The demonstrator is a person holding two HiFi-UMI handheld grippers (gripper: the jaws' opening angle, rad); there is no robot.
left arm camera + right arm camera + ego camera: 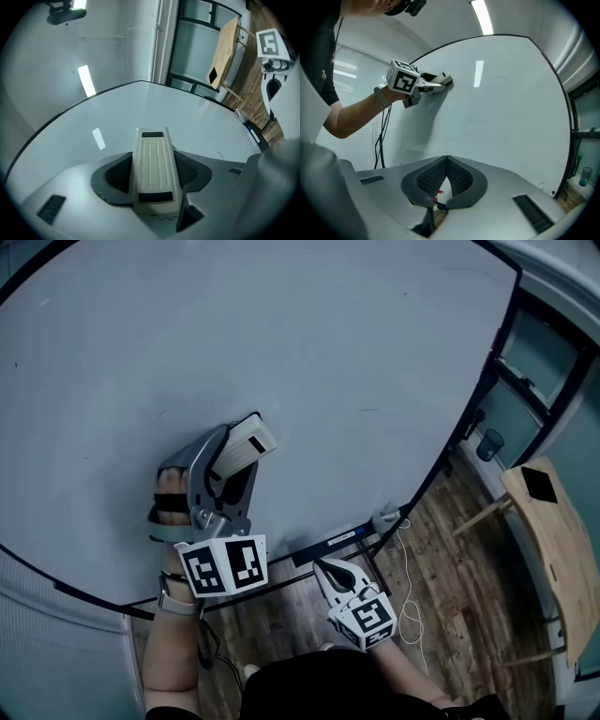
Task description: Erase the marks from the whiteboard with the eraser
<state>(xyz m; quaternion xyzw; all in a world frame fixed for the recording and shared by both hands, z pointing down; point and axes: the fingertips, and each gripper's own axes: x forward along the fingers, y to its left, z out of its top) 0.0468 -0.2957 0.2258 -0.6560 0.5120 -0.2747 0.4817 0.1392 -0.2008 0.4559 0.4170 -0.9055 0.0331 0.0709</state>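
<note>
The whiteboard (281,343) fills most of the head view and looks almost bare, with only a faint short dash (367,411) on it. My left gripper (246,448) is shut on the cream ribbed eraser (251,440), whose far end lies against the board. In the left gripper view the eraser (153,164) sits lengthwise between the dark pads. From the right gripper view the left gripper (440,83) presses the eraser (447,78) onto the board (501,117). My right gripper (320,564) hangs below the board's lower edge; its jaws (446,160) meet with nothing in them.
A tray along the board's bottom edge holds a marker (341,538). To the right stand a wooden chair (555,549) and a small cup (489,443) on a window ledge. A white cable (409,607) lies on the wood floor. Blinds (351,79) hang left of the board.
</note>
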